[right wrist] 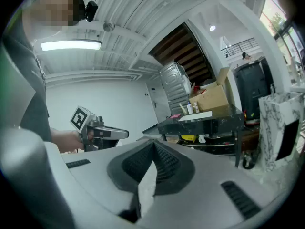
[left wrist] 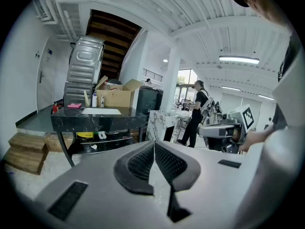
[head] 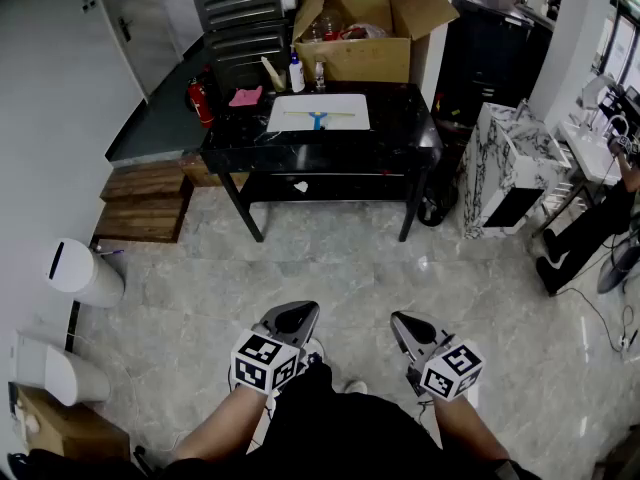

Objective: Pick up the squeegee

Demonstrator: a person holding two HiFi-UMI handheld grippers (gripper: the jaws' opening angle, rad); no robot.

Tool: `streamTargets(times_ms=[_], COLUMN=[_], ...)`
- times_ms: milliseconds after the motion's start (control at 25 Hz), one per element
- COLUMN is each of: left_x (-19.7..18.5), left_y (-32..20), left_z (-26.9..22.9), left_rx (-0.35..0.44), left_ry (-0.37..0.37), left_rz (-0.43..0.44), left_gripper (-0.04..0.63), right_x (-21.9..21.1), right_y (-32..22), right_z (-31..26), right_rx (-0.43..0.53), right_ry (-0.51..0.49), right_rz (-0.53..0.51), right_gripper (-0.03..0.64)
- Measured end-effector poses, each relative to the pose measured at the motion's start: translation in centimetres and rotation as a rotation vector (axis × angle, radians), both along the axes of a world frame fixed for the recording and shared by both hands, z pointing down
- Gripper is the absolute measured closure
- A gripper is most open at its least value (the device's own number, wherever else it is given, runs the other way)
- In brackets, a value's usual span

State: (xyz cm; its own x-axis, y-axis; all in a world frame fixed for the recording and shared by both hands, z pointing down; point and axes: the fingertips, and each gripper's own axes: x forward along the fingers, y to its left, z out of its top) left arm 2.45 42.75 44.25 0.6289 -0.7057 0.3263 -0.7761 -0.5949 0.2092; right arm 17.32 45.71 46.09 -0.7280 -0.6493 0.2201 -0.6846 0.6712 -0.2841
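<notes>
This looks like the approach step, not yet under way. The squeegee [head: 318,117] lies on a white mat [head: 345,120] on the black worktop [head: 400,140], at twelve o'clock in the head view and well apart from both grippers. Its blade runs nine to three o'clock, and the blue handle points toward six. The left gripper [head: 297,318] and right gripper [head: 410,328] are clenched on nothing. The next move likely calls for walking up, spreading one gripper's jaws and taking the handle.

Two claws: left claw [head: 297,317] and right claw [head: 408,327]. Well ahead of both, one desk [head: 400,133] carries one squeegee [head: 318,118], one white board [head: 345,106], one pink cloth [head: 245,96], two bottles [head: 297,73], one cardboard box [head: 360,56]; left of the left claw, two white bins [head: 80,268]
</notes>
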Motion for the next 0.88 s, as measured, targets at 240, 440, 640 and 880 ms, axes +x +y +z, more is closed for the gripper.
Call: streamTargets(times_ms=[240,440,640,880], left_x=[0.0,-0.3,-0.9,-1.0], left_y=[-1.7,-2.7,-4.1,-5.9], left_z=[-0.2,-0.3,-0.5,-0.3], left_rx=[0.006,0.005,0.004,0.034], left_ry=[0.007,0.009,0.01,-0.02], left_rz=[-0.001,0.003,0.004,0.036], left_gripper=[0.577,0.577,0.577,0.577], right_x=[-0.1,-0.5,-1.4,-3.0], right_y=[-1.7,-2.9,-4.0,-6.0], right_z=[0.0,-0.3,-1.0,-1.2], right_rx=[0.003,-0.001,-0.022,-0.023], right_ry=[0.0,-0.009,-0.08,-0.033], right_rz=[-0.001,0.0,-0.023,-0.047], right_gripper=[0.609,0.609,0.609,0.609])
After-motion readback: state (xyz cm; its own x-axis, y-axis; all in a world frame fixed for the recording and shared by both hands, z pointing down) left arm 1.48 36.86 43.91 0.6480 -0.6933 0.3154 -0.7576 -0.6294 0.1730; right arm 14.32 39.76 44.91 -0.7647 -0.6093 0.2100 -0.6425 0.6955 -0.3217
